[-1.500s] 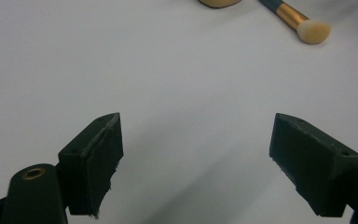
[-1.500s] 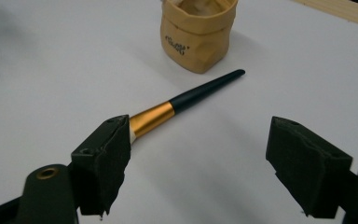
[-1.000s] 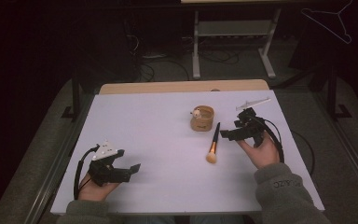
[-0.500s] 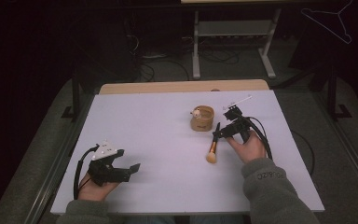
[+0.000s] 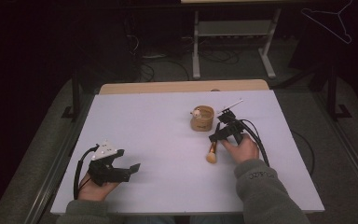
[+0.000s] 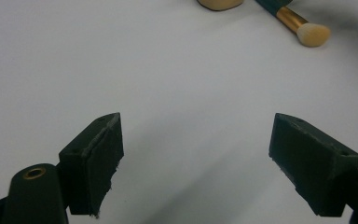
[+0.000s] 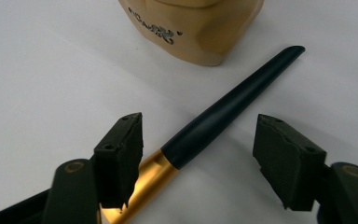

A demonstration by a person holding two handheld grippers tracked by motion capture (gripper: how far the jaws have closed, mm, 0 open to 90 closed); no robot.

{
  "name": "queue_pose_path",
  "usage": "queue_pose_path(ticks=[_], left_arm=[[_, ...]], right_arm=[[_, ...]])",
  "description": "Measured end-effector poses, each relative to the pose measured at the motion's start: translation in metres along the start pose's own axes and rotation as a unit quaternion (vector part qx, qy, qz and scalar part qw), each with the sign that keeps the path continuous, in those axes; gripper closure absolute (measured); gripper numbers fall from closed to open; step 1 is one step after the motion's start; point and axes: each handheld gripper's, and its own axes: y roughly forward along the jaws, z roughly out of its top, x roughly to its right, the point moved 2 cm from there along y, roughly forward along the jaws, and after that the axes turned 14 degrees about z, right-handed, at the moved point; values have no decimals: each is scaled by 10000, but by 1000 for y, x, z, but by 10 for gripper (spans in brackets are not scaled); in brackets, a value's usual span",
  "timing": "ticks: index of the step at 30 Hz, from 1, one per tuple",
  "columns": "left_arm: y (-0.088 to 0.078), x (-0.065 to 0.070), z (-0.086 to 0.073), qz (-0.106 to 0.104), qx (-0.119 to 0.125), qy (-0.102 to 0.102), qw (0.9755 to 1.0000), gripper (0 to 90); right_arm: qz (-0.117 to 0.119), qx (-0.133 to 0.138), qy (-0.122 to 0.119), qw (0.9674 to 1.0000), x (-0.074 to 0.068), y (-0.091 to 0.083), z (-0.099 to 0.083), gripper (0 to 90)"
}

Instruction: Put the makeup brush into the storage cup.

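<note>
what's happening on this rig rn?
A person works at a white table with a gripper in each hand. The right gripper is down over a makeup brush lying beside a tan wooden cup; its jaws have just been closing, the handle between them, not yet pinched. The left gripper rests open, holding nothing.

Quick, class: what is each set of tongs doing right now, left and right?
Left tongs: open, nothing between them.
Right tongs: open but just closing, straddling the makeup brush handle, pads not yet pressing it.
</note>
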Motion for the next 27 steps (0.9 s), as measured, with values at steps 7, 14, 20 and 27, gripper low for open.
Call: queue_pose_path(ticks=[7,14,20,27], left_arm=[[0,0,0,-7,13,-32,10000,174],[0,0,0,-7,10,-42,10000,174],[0,0,0,-8,8,-54,10000,174],[-1,0,0,-1,18,-56,10000,174]], right_arm=[[-108,-77,50,9999,1,5,0,355],[-211,-204,5,9996,0,11,-1,376],[-600,-342,-296,9972,-5,13,-3,476],[-915,-386,-175,9949,-11,14,-4,589]])
